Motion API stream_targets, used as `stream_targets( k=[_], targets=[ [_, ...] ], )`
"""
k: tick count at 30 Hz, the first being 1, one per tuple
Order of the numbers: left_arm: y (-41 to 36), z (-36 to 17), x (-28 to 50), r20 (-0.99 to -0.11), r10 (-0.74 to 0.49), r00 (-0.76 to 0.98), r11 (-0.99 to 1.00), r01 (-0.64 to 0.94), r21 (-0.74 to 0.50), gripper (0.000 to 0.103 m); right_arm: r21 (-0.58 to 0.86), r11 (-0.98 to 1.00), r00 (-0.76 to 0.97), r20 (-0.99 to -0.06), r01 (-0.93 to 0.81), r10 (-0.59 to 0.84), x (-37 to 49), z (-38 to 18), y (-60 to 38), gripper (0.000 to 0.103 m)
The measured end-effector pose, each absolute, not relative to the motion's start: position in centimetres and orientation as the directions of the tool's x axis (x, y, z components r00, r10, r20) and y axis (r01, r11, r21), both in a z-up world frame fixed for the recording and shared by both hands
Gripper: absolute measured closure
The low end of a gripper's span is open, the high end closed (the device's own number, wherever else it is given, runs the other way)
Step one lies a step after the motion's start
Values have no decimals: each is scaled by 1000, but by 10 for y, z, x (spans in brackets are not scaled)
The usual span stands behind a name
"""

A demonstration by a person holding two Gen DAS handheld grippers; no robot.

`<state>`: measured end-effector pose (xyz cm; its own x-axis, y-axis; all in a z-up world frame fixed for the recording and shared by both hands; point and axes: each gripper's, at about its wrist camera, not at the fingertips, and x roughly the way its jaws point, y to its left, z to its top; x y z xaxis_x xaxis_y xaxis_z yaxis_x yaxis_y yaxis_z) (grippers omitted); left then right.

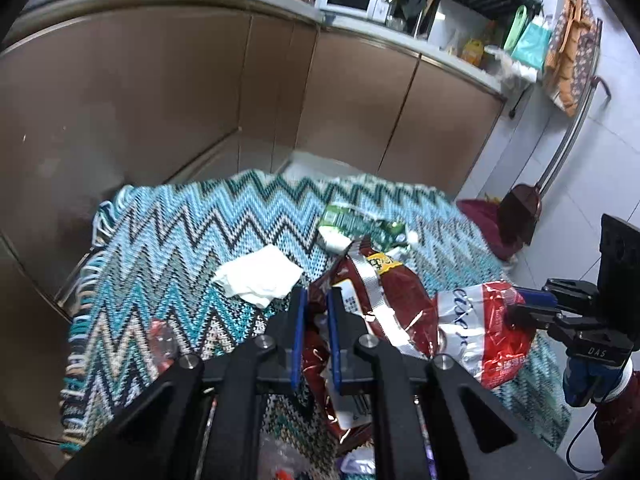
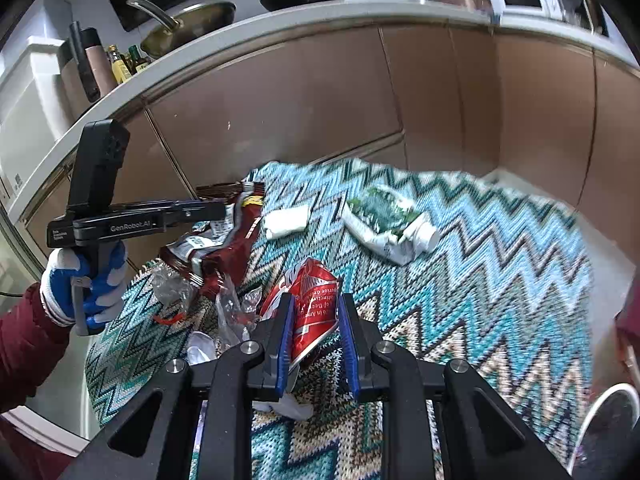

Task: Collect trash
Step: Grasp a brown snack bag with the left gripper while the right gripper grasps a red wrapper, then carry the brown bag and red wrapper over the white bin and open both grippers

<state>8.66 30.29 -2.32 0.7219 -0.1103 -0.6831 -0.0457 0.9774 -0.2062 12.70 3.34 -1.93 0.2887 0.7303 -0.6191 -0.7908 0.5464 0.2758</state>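
Observation:
My left gripper [image 1: 316, 300] is shut on a dark red snack bag [image 1: 396, 292], which hangs lifted above the zigzag rug [image 1: 180, 232]. In the right wrist view the left gripper [image 2: 222, 210] shows at the left with the bag [image 2: 228, 256] dangling from it. My right gripper [image 2: 314, 308] is shut on a crushed red and white can [image 2: 308, 300], held off the rug. The left wrist view shows the right gripper [image 1: 516, 308] at the right edge pinching that can [image 1: 488, 320]. A white tissue [image 1: 260, 276] and a crushed green and white bottle [image 1: 360, 228] lie on the rug.
Clear plastic wrappers [image 2: 232, 312] lie on the rug near its front left. Brown kitchen cabinets [image 1: 160, 100] run behind the rug under a worktop. A dark red dustpan [image 1: 520, 212] leans at the right wall. A gloved hand [image 2: 80, 284] holds the left gripper.

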Motion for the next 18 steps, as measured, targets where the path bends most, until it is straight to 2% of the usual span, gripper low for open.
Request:
stream_targets(
  k=[18],
  targets=[
    [276, 47, -30, -554, -108, 825, 975, -22, -222, 93, 202, 632, 480, -491, -748, 727, 29, 49, -38, 83]
  ],
)
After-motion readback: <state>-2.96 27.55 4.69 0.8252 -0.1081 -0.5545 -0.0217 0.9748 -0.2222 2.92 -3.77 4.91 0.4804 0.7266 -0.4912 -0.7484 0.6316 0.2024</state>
